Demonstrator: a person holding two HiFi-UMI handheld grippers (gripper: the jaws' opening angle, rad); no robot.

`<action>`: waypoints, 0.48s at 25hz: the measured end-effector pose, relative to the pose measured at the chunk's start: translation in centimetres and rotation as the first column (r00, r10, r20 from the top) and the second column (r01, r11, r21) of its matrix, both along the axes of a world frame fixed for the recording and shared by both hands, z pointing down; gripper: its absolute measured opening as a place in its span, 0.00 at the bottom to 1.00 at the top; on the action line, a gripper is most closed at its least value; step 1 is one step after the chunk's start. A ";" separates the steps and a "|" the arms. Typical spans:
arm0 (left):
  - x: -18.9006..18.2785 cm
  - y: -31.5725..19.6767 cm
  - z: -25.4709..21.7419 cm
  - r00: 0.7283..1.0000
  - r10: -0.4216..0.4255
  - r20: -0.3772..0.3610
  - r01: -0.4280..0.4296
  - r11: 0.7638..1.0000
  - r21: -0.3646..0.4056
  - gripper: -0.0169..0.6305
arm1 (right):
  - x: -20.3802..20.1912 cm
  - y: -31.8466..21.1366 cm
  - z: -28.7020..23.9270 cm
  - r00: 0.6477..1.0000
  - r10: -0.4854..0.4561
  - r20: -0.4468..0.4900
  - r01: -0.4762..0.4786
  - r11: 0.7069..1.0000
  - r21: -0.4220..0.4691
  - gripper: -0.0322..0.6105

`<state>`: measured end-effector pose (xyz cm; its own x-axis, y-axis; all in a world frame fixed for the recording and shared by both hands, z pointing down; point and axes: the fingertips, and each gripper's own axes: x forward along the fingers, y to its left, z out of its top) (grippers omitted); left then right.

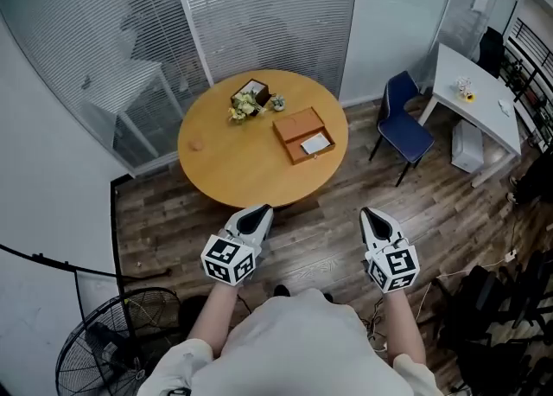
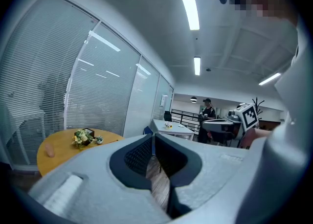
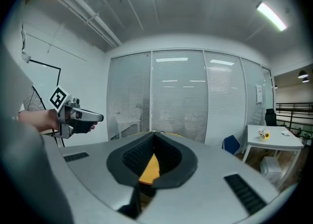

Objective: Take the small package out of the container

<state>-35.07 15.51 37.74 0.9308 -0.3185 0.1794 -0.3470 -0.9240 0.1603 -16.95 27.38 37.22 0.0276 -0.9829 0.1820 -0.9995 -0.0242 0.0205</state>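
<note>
Nothing of the task looks done yet; the small package (image 1: 315, 143), a white flat packet, lies inside the container (image 1: 302, 133), a shallow orange-brown box on the right half of the round table (image 1: 226, 165); both grippers hang short of the table's near edge, well apart from the box.

The left gripper (image 1: 256, 213) has its jaws pressed together with nothing between them; the right gripper (image 1: 373, 215) likewise shows its tips meeting and nothing held; only the tabletop shows through the gap behind its pads. What is left, by my reading, is everything: reach over the table, part the jaws, close on the packet, lift it clear of the box.

The table is plain yellow wood; a small bunch of flowers (image 1: 244, 105) sits at its far side beside a little dark-lined box (image 1: 257, 89), and a small pinkish thing (image 1: 197, 145) lies near its left edge.

Behind the table runs a glass wall with white blinds (image 1: 268, 5); to the table's right stand a blue chair (image 1: 404, 122) and a white desk (image 1: 473, 96); the floor (image 1: 432, 204) is dark wood planks; a floor fan (image 1: 108, 342) stands left of the person, nearer than the table.
</note>
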 end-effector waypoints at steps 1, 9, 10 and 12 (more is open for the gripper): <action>-0.2 -0.1 0.1 1.000 0.001 -0.001 -0.001 1.000 0.000 0.06 | -0.3 0.0 0.2 1.000 0.002 0.000 -0.002 1.000 -0.002 0.05; -1.1 -1.8 0.1 1.000 0.016 -0.009 -0.016 1.000 -0.008 0.20 | -2.1 -0.6 1.3 0.999 0.043 0.024 -0.043 0.999 -0.017 0.05; -1.2 -2.0 0.0 1.000 0.020 -0.013 -0.020 1.000 -0.008 0.21 | -2.4 -0.5 1.3 0.999 0.047 0.023 -0.046 0.999 -0.017 0.05; -1.3 -2.4 0.0 0.999 0.024 -0.024 -0.024 1.000 -0.012 0.22 | -2.9 -0.6 1.4 0.998 0.054 0.022 -0.053 0.998 -0.017 0.05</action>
<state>-36.39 13.09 37.73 0.9423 -0.2935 0.1612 -0.3205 -0.9300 0.1798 -19.86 26.77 38.66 0.0757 -0.9771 0.1988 -0.9970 -0.0775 -0.0010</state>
